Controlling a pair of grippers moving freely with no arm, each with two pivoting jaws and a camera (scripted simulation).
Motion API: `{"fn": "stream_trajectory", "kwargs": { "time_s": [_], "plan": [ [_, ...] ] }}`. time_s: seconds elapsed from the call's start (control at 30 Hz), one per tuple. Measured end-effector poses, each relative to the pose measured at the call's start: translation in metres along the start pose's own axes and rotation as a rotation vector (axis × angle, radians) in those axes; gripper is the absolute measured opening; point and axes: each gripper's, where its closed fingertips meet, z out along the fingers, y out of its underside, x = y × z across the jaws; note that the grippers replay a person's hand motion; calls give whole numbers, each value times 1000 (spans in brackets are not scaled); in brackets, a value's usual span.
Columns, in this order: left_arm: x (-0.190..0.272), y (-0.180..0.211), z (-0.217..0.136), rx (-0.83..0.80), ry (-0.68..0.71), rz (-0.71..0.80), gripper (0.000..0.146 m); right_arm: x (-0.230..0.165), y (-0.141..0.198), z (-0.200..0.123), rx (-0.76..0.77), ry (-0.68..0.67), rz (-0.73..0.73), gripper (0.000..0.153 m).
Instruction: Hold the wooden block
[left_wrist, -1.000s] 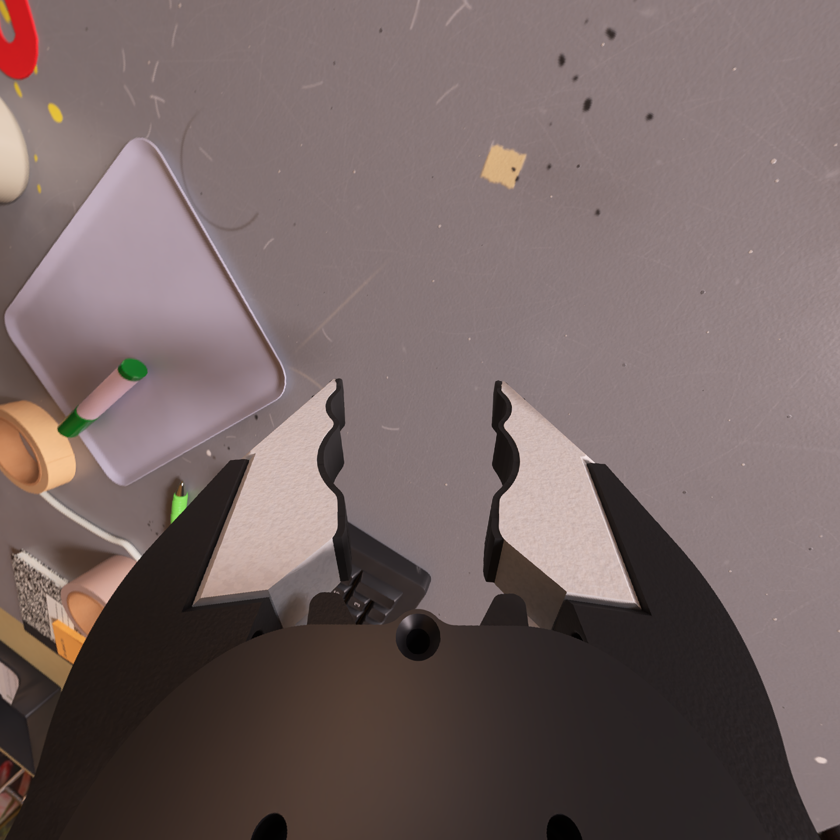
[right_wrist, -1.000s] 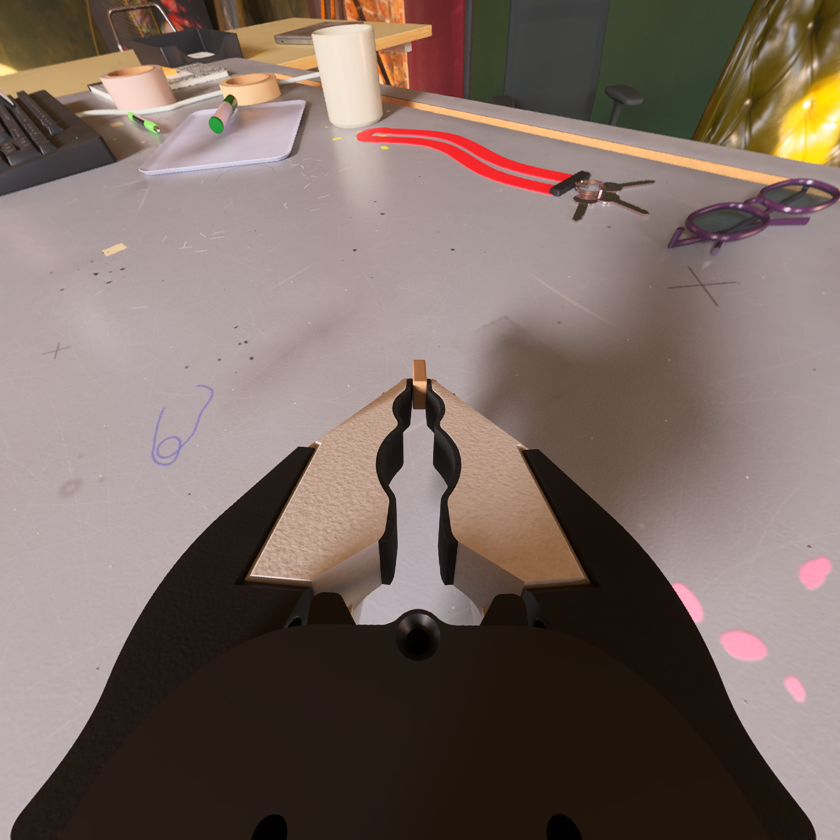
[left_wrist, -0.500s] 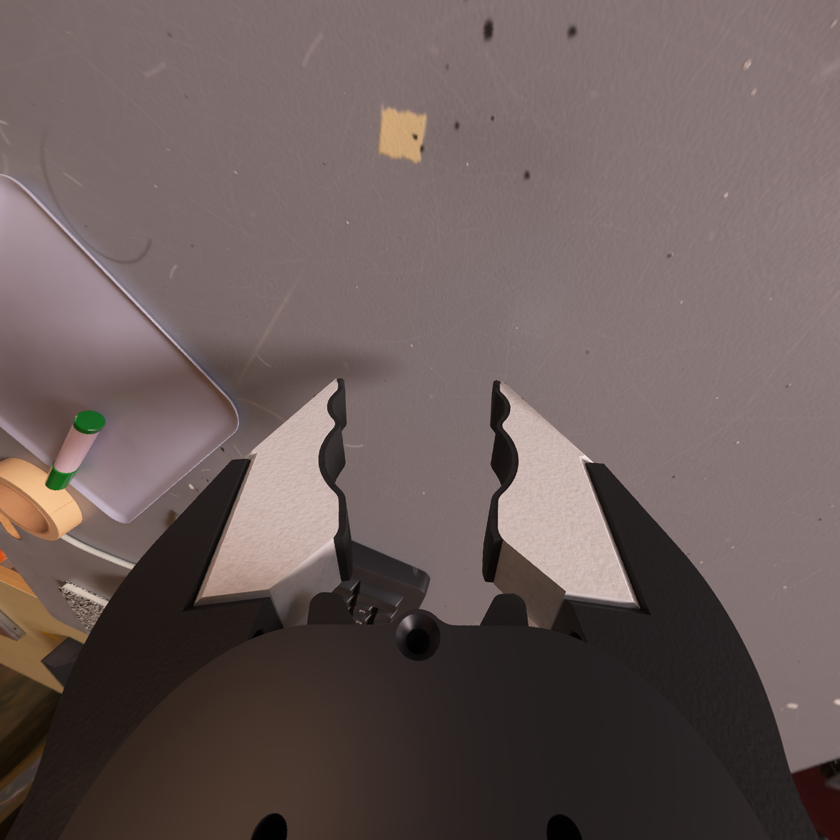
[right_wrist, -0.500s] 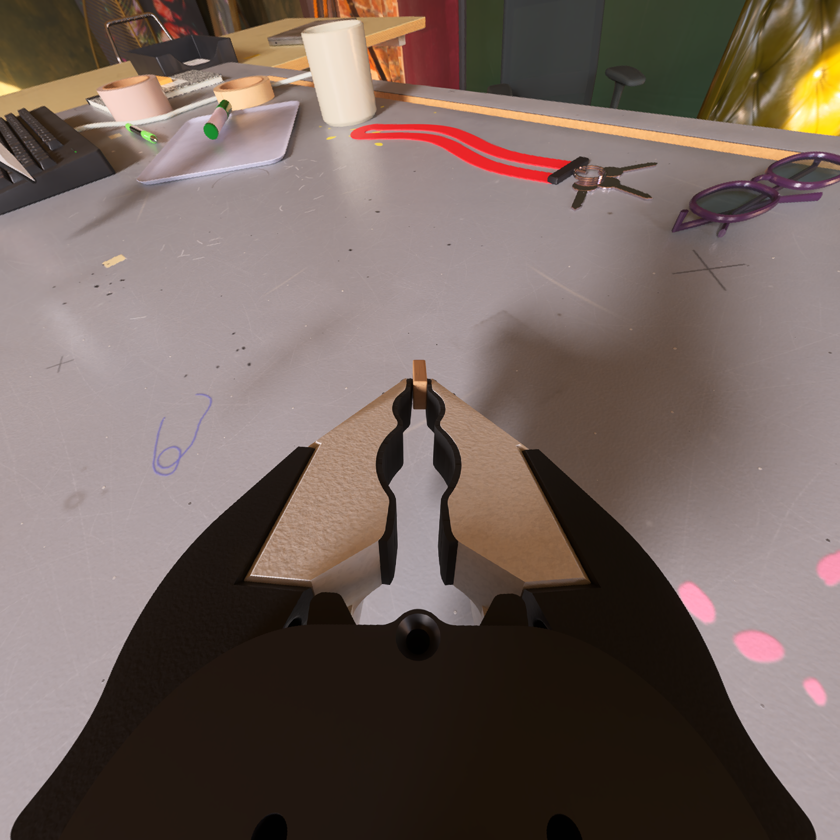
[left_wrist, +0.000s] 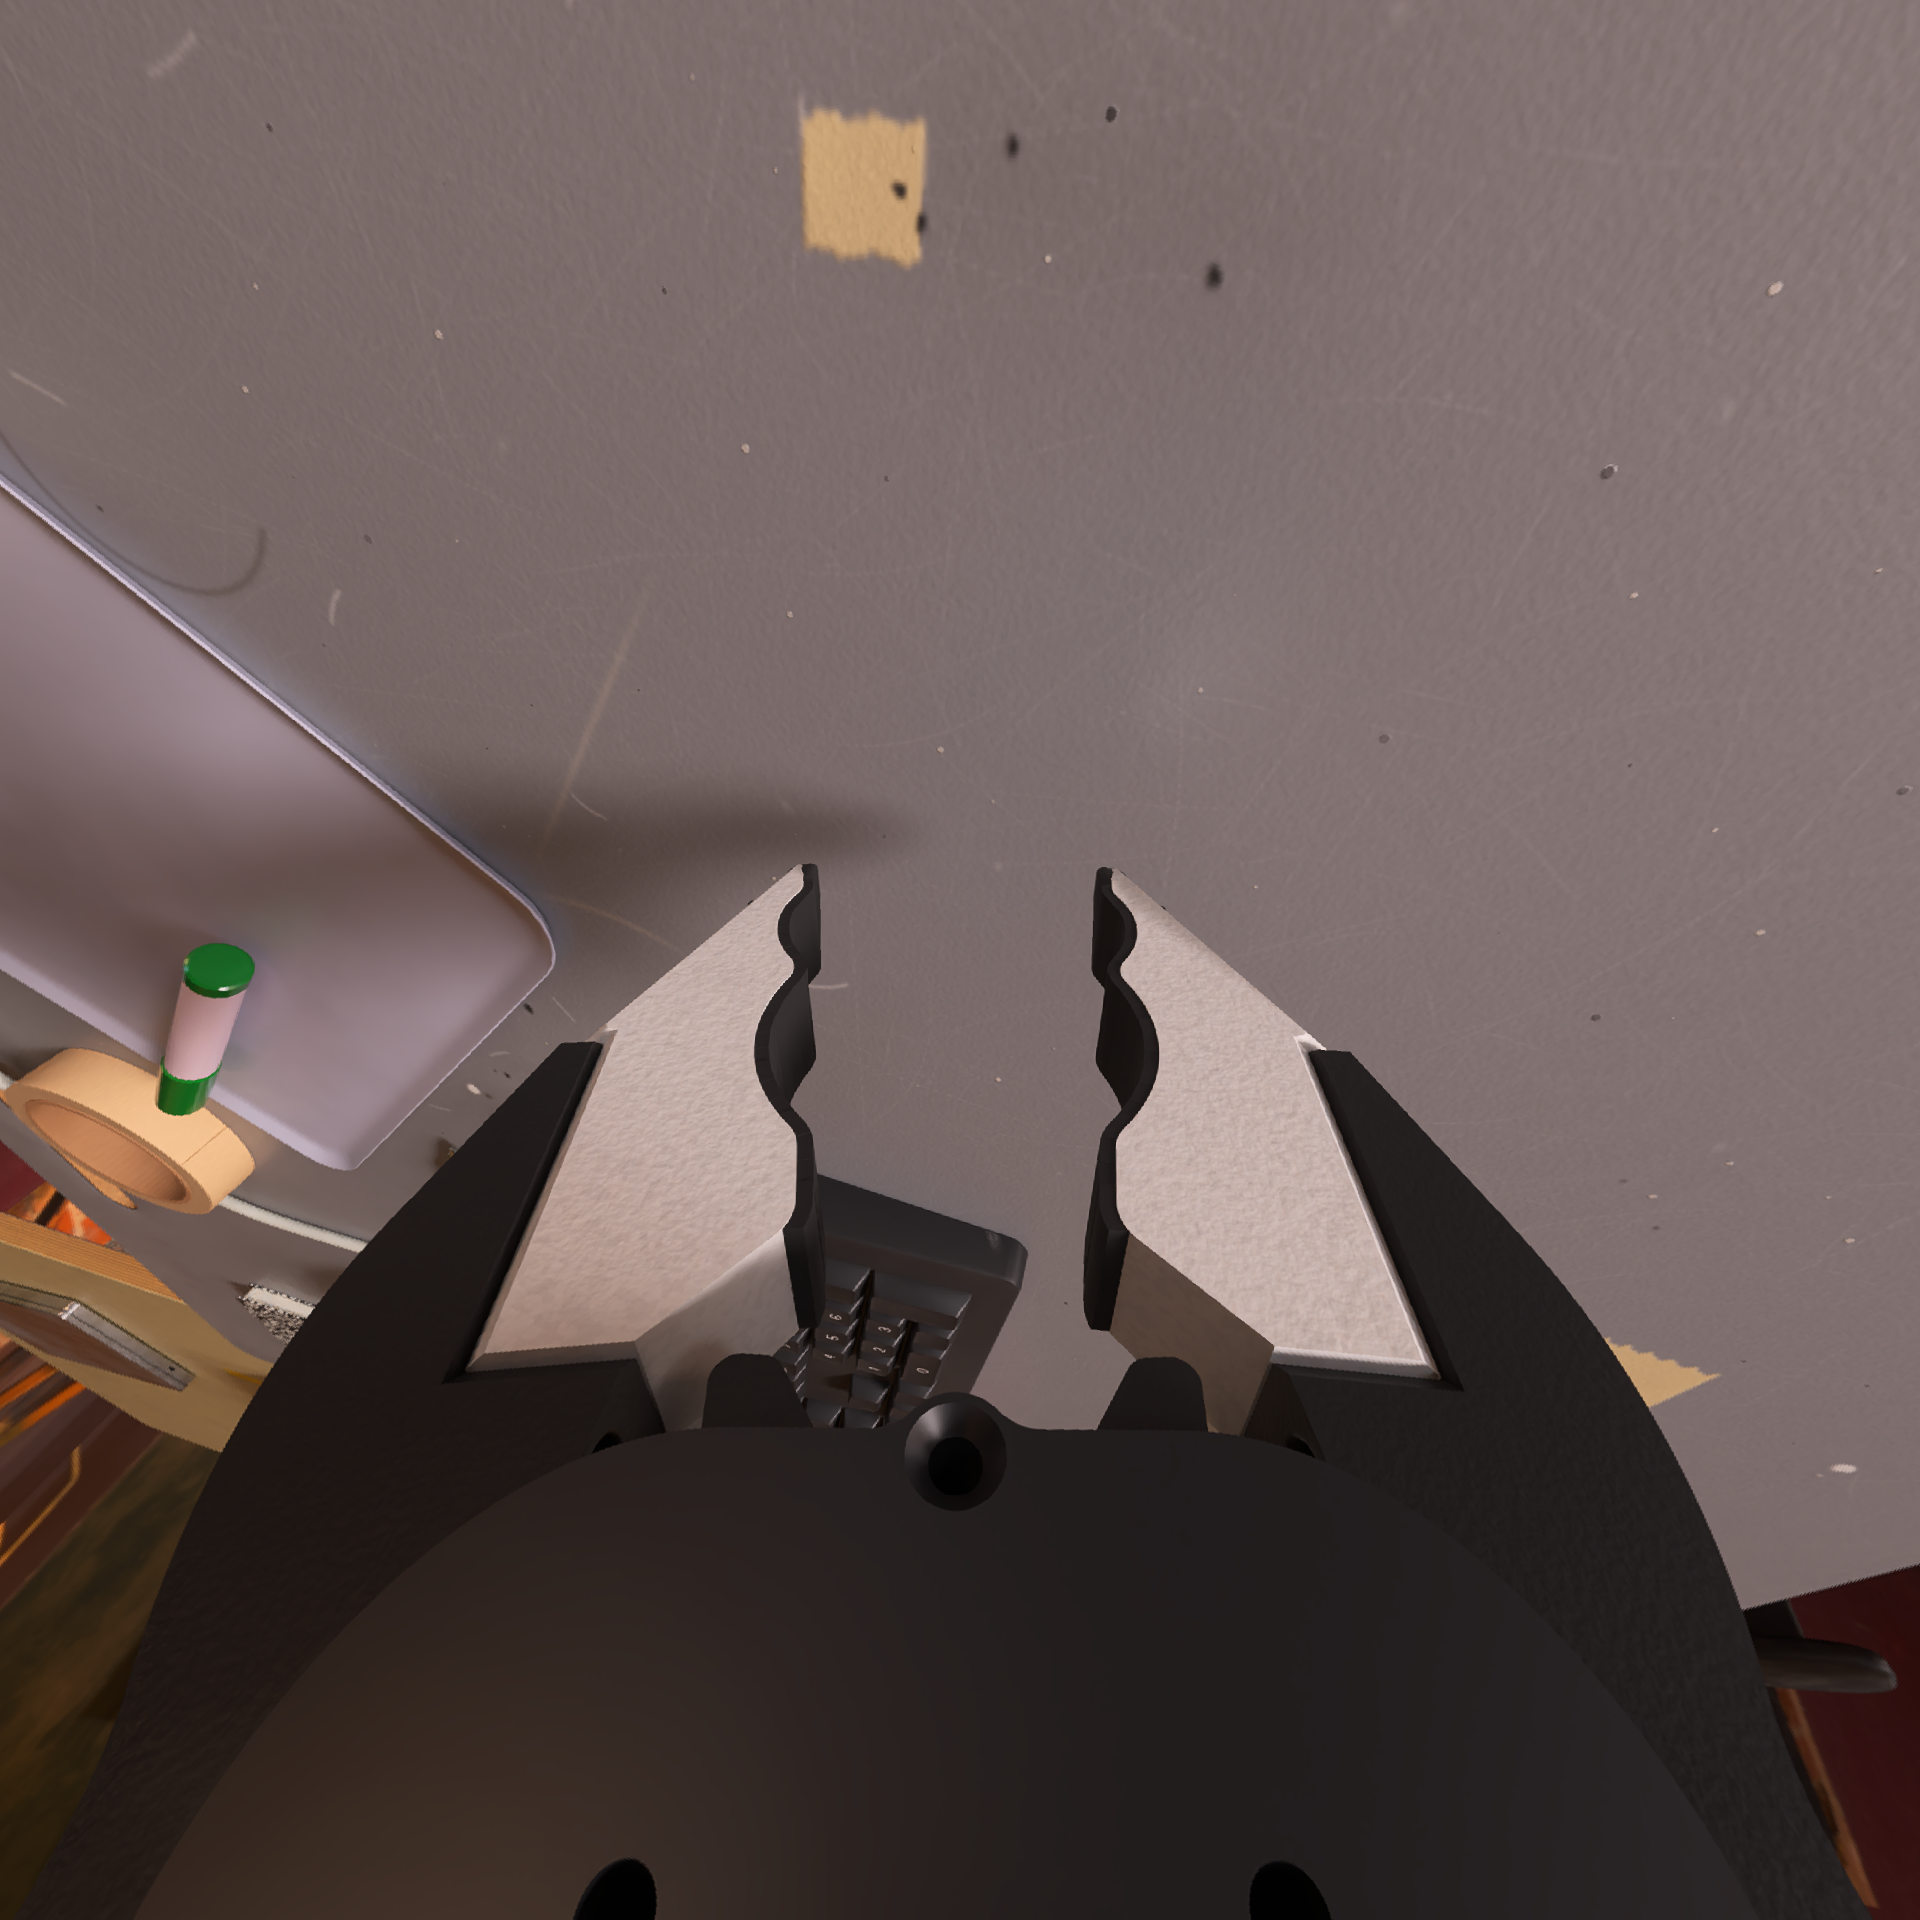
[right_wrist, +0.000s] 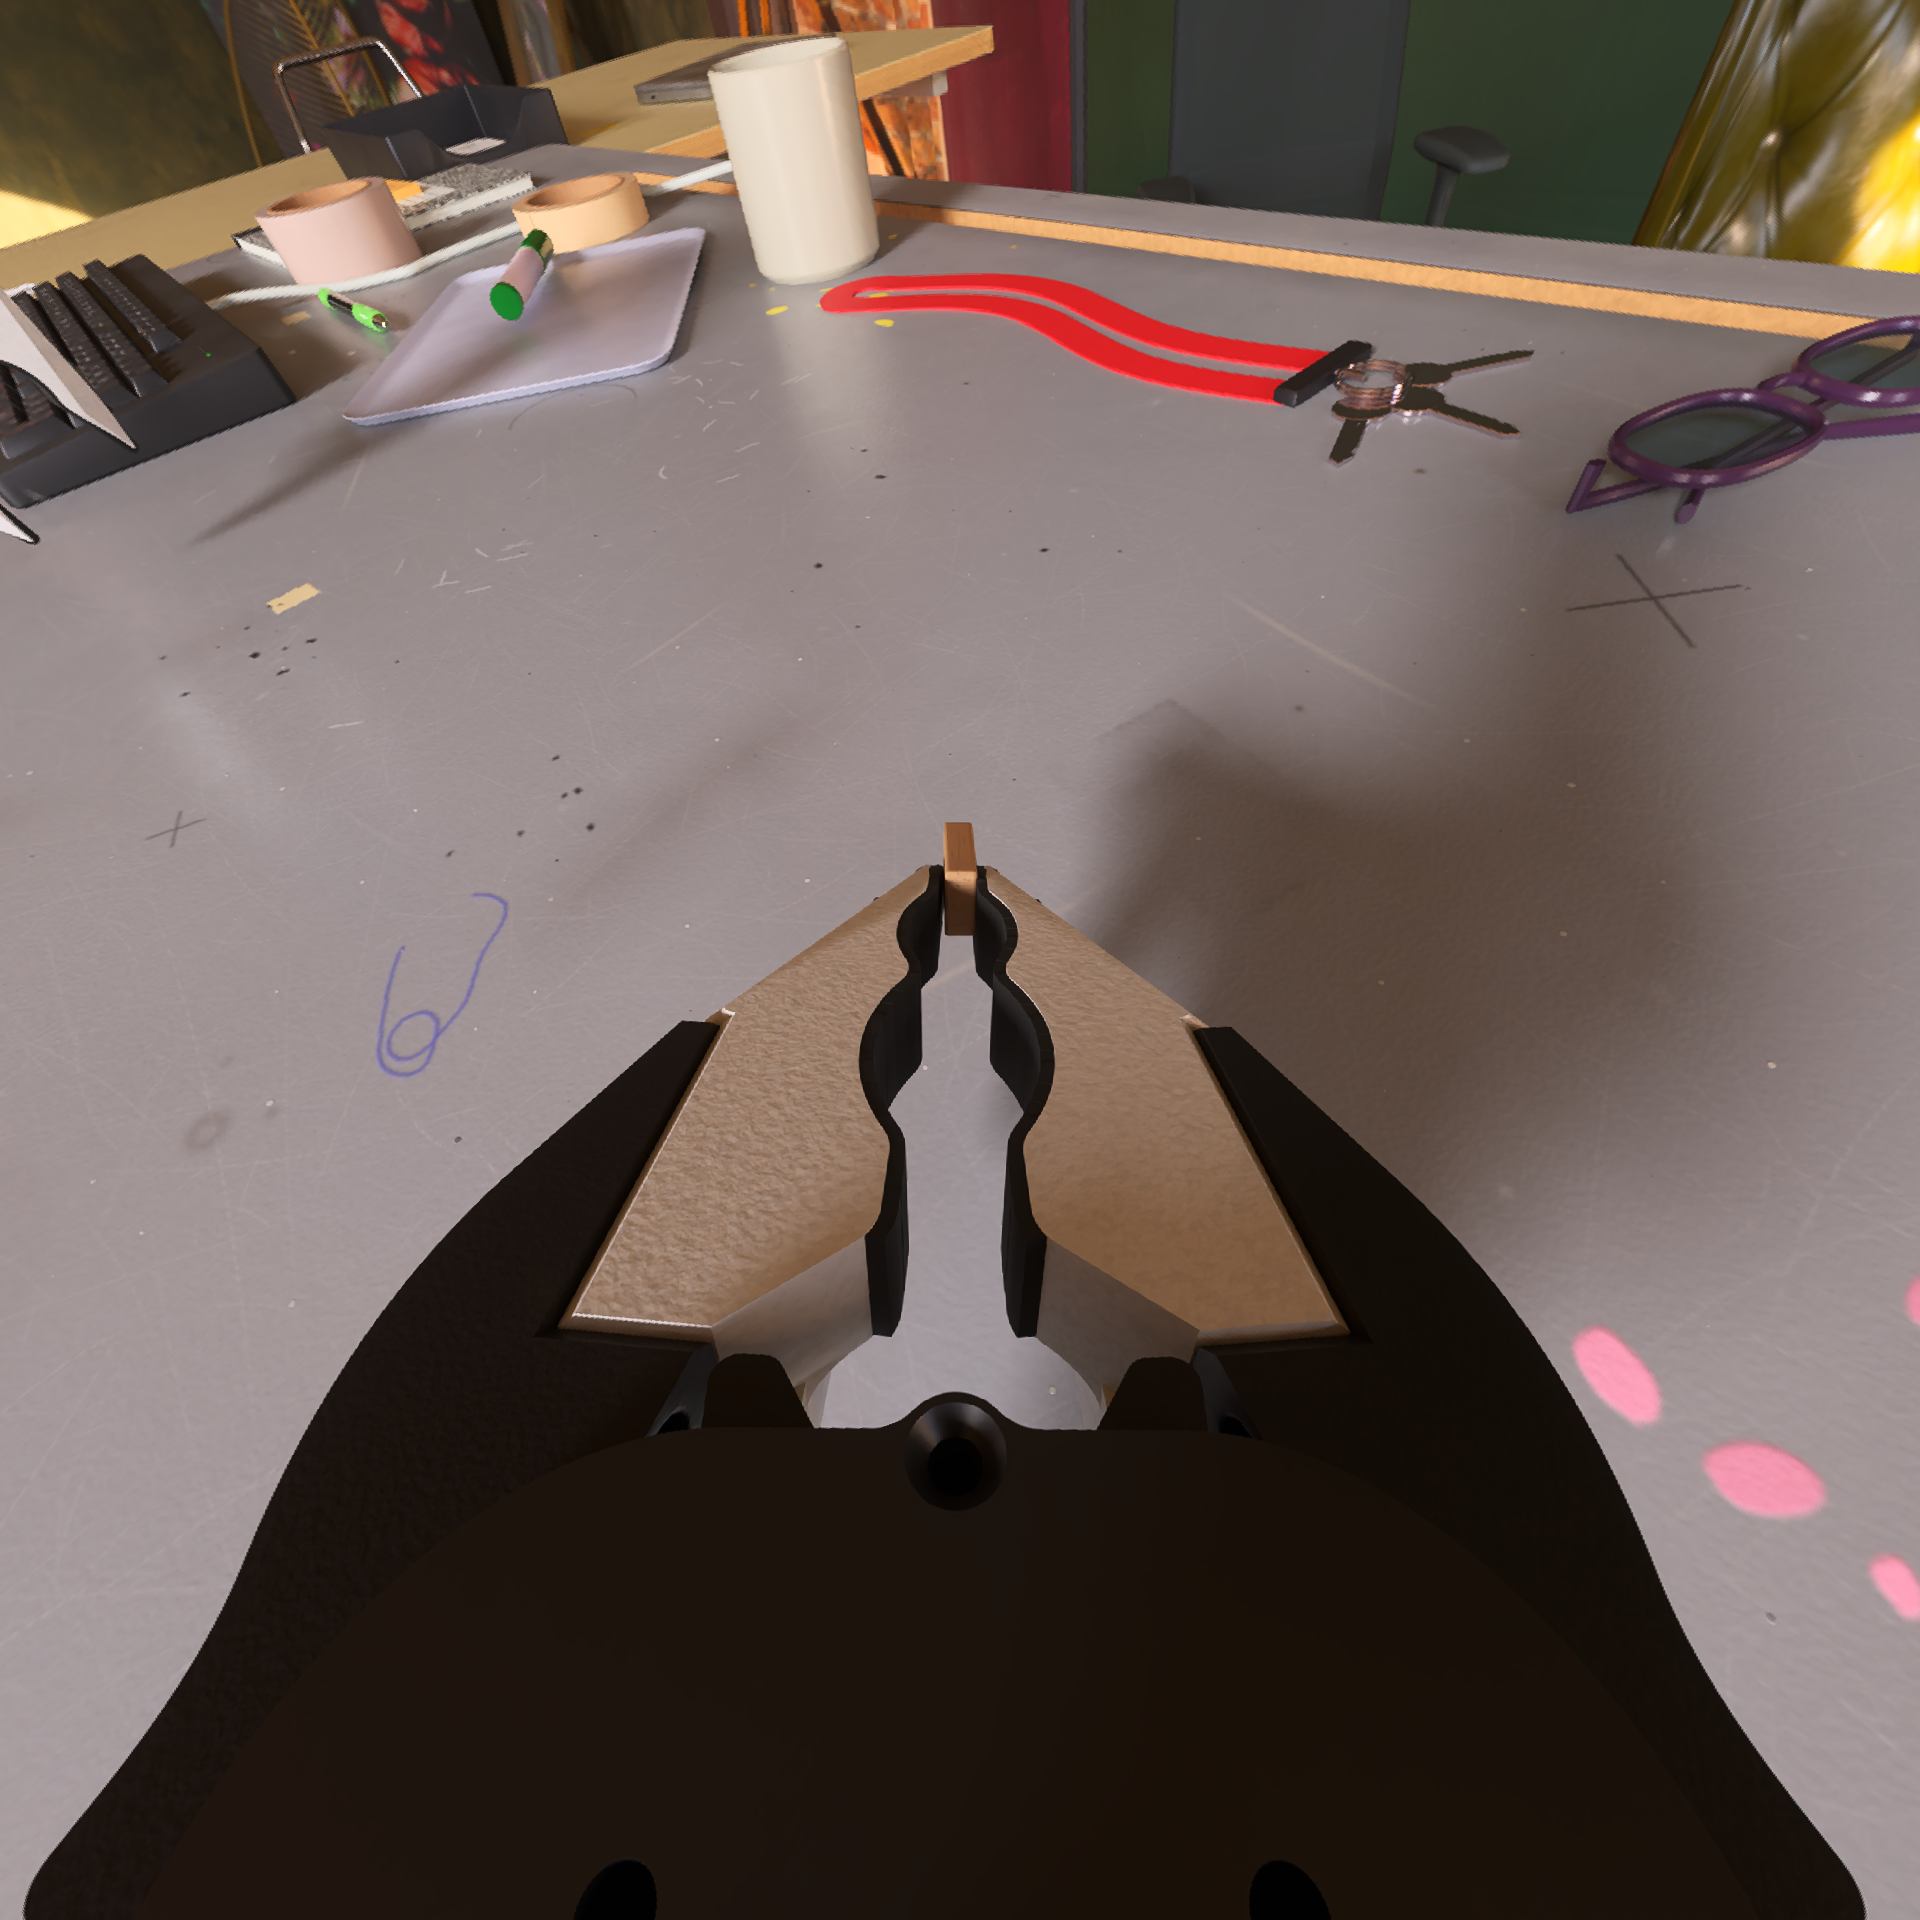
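Note:
My right gripper is shut on a thin wooden block, pinched upright between the fingertips above the grey table. Only the block's narrow edge shows. My left gripper is open and empty, looking down at the grey table beside the lilac tray. A tip of the left gripper shows at the far left of the right wrist view, over the black keyboard. The block does not show in the left wrist view.
At the back left stand a lilac tray with a green-capped marker, tape rolls, a cream cup. A red lanyard with keys and purple glasses lie at the back right. A keyboard corner lies under my left gripper.
My left gripper has moved over the table, so the tray and the tan tape patch have shifted in its view. My right gripper has kept the block and drifted slightly forward and left.

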Motion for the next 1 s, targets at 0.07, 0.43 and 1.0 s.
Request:
{"fn": "stream_trajectory", "kwargs": {
  "time_s": [0.07, 0.43, 1.0],
  "plan": [
    [2, -1, -1, 0, 6, -3, 53, 0, 1, 1, -7, -4, 2, 4],
    [5, -1, 0, -44, 40, -32, 54, -2, 3, 0, -21, -18, 11, 4],
    [6, 3, -15, -35, -7, -29, 53, -2, 4, 0, -35, -26, 24, 4]
  ]
}}
